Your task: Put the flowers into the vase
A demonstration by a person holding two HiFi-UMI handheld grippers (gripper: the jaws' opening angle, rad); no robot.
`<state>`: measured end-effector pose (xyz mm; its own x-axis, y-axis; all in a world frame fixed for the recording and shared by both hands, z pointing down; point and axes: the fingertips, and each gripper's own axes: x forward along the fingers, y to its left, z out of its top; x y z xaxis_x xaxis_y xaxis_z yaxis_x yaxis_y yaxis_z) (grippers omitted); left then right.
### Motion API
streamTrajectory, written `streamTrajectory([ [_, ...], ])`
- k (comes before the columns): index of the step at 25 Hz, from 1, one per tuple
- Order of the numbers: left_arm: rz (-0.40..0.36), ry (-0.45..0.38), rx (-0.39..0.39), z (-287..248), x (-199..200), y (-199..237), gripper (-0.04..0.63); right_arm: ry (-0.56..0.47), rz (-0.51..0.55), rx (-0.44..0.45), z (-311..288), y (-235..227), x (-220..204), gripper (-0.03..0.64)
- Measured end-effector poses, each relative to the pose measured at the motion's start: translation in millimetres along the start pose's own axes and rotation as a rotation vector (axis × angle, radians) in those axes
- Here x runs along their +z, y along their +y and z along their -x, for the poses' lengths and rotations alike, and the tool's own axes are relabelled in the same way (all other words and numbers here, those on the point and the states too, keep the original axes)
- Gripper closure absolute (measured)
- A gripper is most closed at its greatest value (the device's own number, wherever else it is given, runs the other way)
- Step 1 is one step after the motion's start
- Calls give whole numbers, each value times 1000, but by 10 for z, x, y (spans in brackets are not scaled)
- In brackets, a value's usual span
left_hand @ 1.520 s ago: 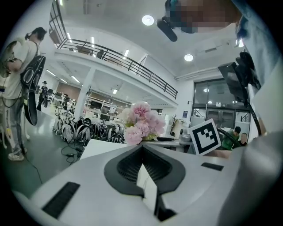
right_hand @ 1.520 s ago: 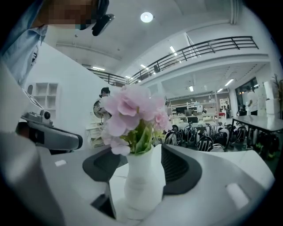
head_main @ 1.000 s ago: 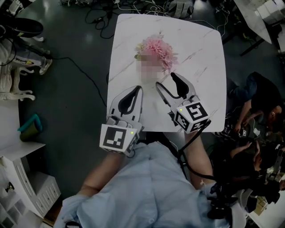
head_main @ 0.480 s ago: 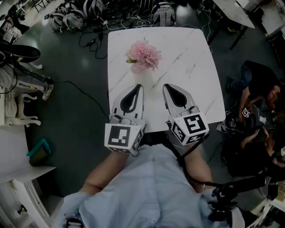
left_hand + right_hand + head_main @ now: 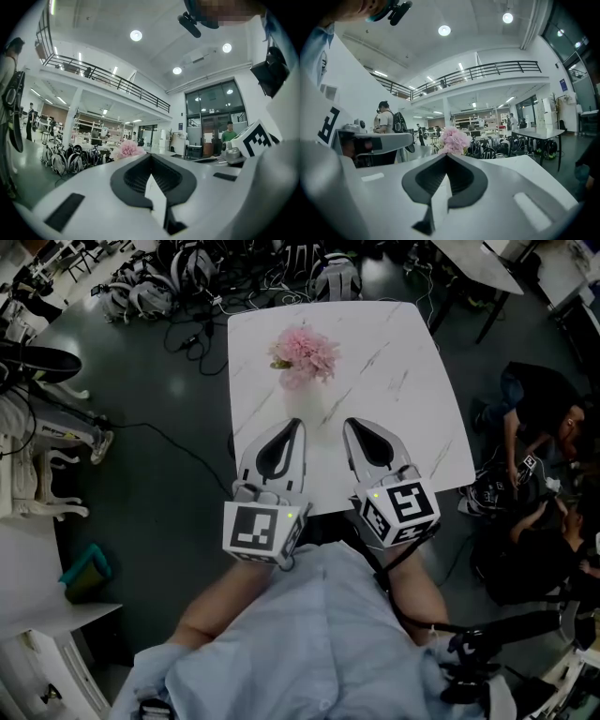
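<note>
A bunch of pink flowers (image 5: 305, 353) stands upright in a pale vase (image 5: 304, 397) on the white marble table (image 5: 403, 381), at its far-left part. Both grippers hover side by side over the table's near edge, pointing at the vase and short of it. My left gripper (image 5: 292, 424) is shut with nothing in it; its jaws meet at a point (image 5: 150, 155). My right gripper (image 5: 352, 423) is also shut and empty (image 5: 446, 154). The flowers show just past the jaw tips in the left gripper view (image 5: 127, 149) and the right gripper view (image 5: 454, 139).
Cables and backpacks (image 5: 178, 277) lie on the dark floor beyond the table. People (image 5: 544, 456) sit by the table's right side. White furniture (image 5: 37, 427) stands at the left, and a teal object (image 5: 82, 570) rests on a white shelf.
The right gripper's jaws, open beside the flowers a second ago, have closed on nothing. Both grippers have drawn back from the vase and risen; the flowers stay in the vase.
</note>
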<state>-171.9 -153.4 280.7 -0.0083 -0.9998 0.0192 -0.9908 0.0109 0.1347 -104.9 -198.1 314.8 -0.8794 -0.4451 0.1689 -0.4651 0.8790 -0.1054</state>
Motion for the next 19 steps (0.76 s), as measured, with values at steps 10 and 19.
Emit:
streamTrajectory([
  [10, 20, -15, -15, 57, 50, 58, 591, 6, 31, 20, -49, 149, 32, 617],
  [19, 35, -22, -11, 44, 35, 142, 591, 16, 28, 23, -113, 165, 30, 616],
])
